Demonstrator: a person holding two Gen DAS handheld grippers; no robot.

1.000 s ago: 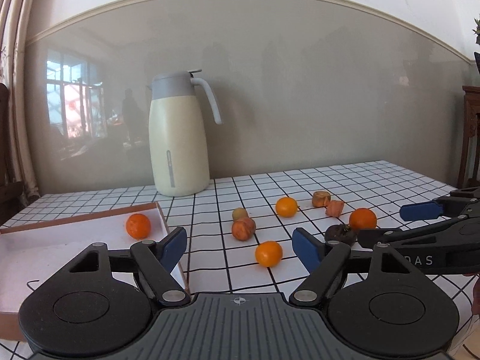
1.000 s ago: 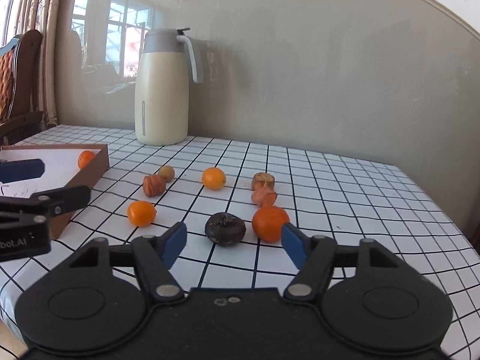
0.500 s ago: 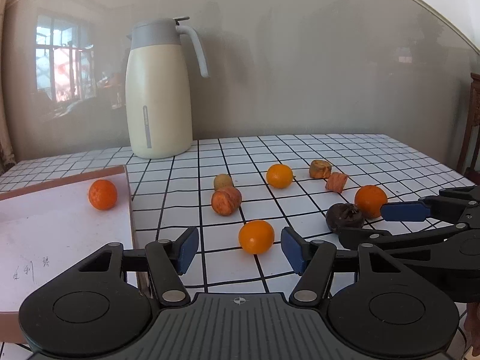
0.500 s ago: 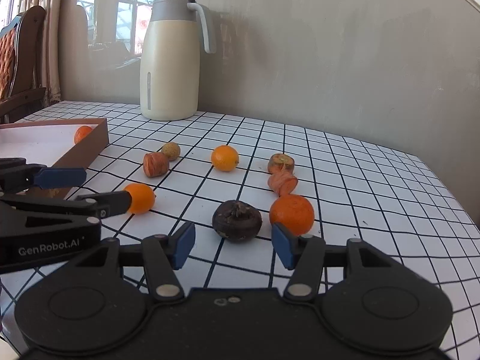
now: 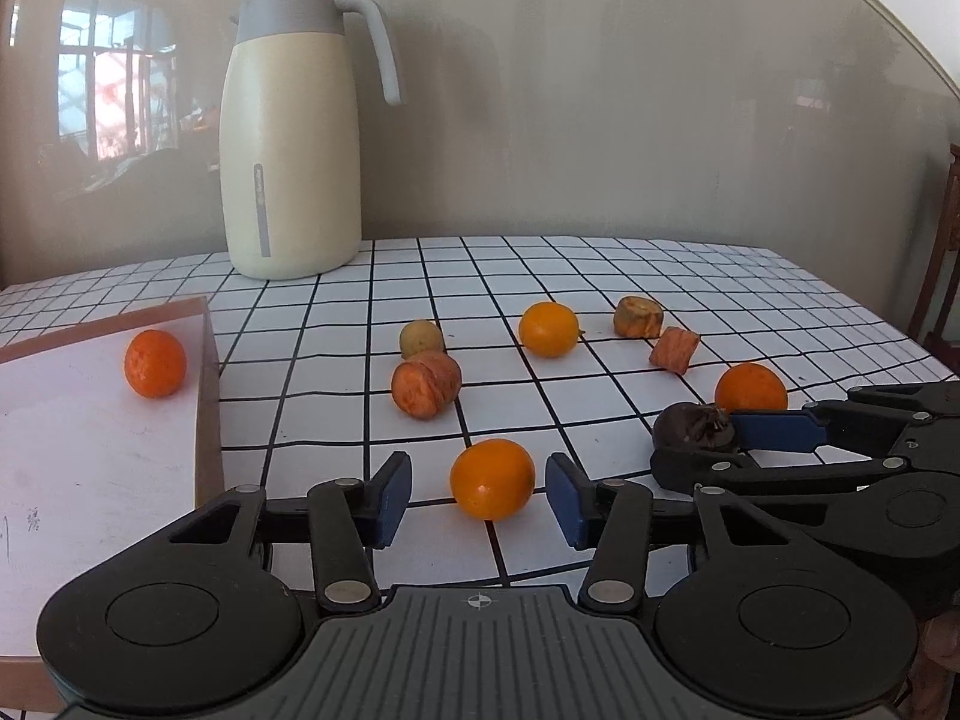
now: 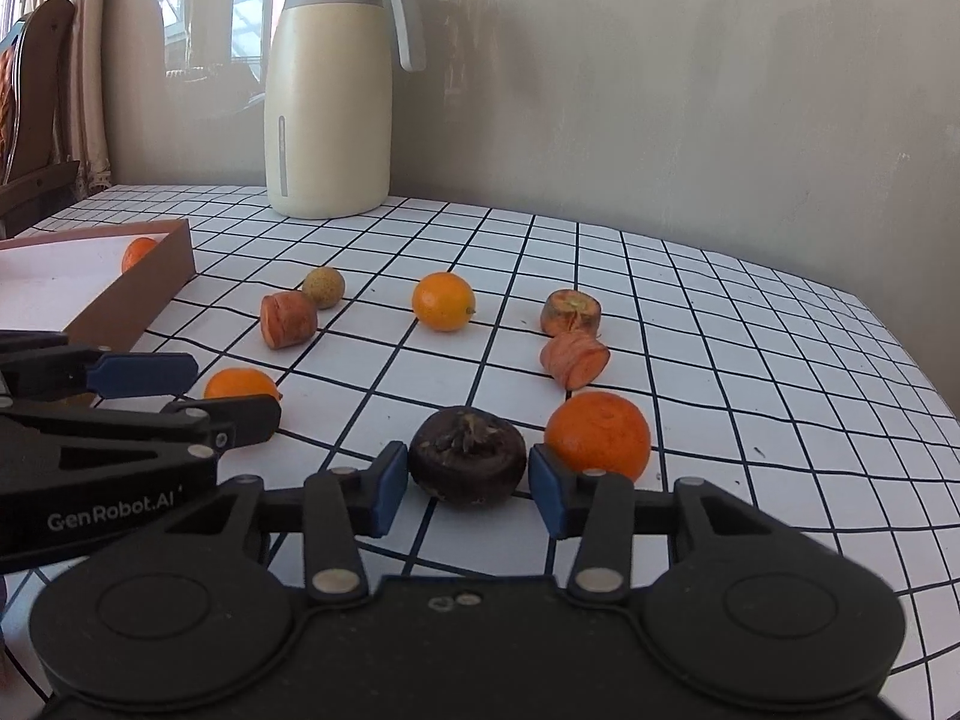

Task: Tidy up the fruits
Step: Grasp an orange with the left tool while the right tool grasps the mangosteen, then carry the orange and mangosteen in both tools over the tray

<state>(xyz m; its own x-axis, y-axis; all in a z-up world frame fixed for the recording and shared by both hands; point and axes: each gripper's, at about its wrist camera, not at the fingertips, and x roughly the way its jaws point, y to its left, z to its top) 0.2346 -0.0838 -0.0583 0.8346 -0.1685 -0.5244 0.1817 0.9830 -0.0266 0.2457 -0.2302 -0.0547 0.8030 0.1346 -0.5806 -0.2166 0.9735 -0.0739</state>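
Left gripper (image 5: 479, 501) moved forward off the box side, fingers now bracketing the near orange (image 5: 492, 479), gap each side. Right gripper (image 6: 468, 483) advanced too, fingers narrowed, now straddling the dark fruit (image 6: 467, 456), close to contact.

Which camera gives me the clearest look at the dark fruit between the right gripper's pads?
The right wrist view: the dark fruit sits centred between the open right gripper, stem scar visible. The left wrist view shows it side-on, partly hidden.

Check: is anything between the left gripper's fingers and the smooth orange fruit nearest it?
Nothing visible. The left gripper stands open around the smooth orange fruit, bare checked tablecloth beneath.
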